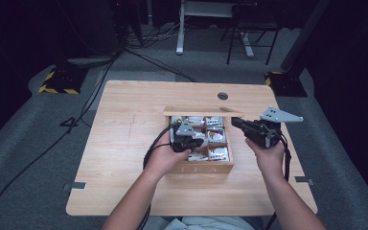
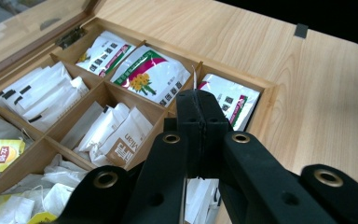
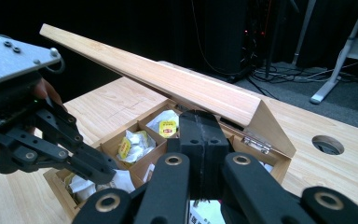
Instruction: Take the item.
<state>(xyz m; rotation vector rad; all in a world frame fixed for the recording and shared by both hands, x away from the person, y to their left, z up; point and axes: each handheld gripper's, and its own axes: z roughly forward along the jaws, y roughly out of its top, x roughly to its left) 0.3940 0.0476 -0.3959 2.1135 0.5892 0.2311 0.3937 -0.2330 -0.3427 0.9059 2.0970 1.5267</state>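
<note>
Left gripper pinched on a thin tea bag, apparently; right gripper closed, empty. Risk: slim grip, bag slips into box.

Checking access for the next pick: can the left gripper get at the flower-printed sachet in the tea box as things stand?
Probably yes. The tea box lid stands open, the left gripper hovers just over the compartments, and nothing covers the flower-printed sachet. Its jaws are shut, so they must open first.

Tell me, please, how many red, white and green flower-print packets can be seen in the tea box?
3, all in the tea box's far row in the left gripper view: one beside the hinge, one in the middle compartment, one behind the left claw. Others may be hidden beneath.
</note>
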